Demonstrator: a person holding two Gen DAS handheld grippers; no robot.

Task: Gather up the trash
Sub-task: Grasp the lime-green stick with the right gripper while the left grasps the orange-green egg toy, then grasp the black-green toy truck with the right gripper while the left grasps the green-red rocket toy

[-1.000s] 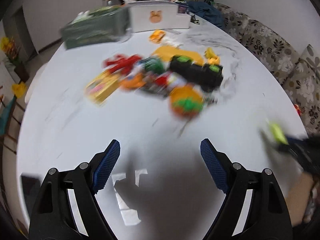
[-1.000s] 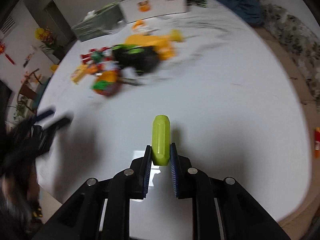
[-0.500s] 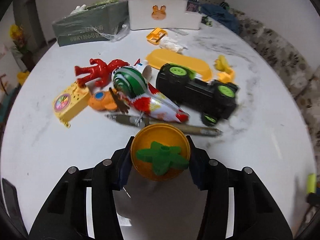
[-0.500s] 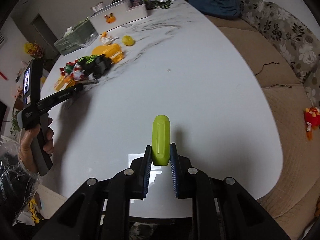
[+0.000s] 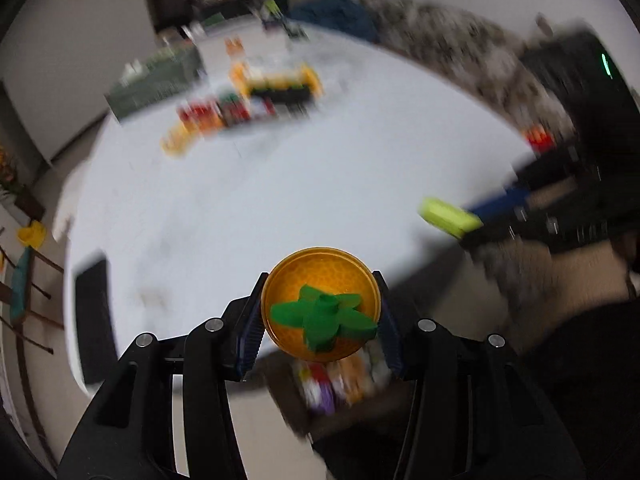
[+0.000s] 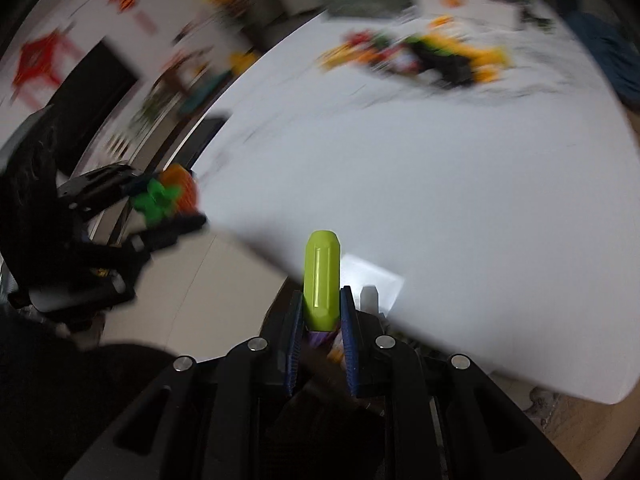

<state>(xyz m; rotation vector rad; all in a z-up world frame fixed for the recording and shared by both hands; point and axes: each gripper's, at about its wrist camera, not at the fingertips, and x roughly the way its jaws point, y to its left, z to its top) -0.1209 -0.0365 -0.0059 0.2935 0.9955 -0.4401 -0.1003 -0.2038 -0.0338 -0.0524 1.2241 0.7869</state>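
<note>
Left gripper point(image 5: 320, 320) now pinches the orange toy point(image 5: 320, 310), pulled off the table point(image 5: 248, 200) past its near edge; right gripper point(image 6: 320, 322) keeps clamping the lime stick point(image 6: 321, 280), so both look ready to drop into the container point(image 5: 336, 380) below.

We look from each wrist forward and down along its fingers, close over the near edge of the white surface point(image 5: 280, 184). Both views, blurred, share that surface and the toy pile point(image 5: 244, 108) far across it. Each view catches the other gripper at its side.
</note>
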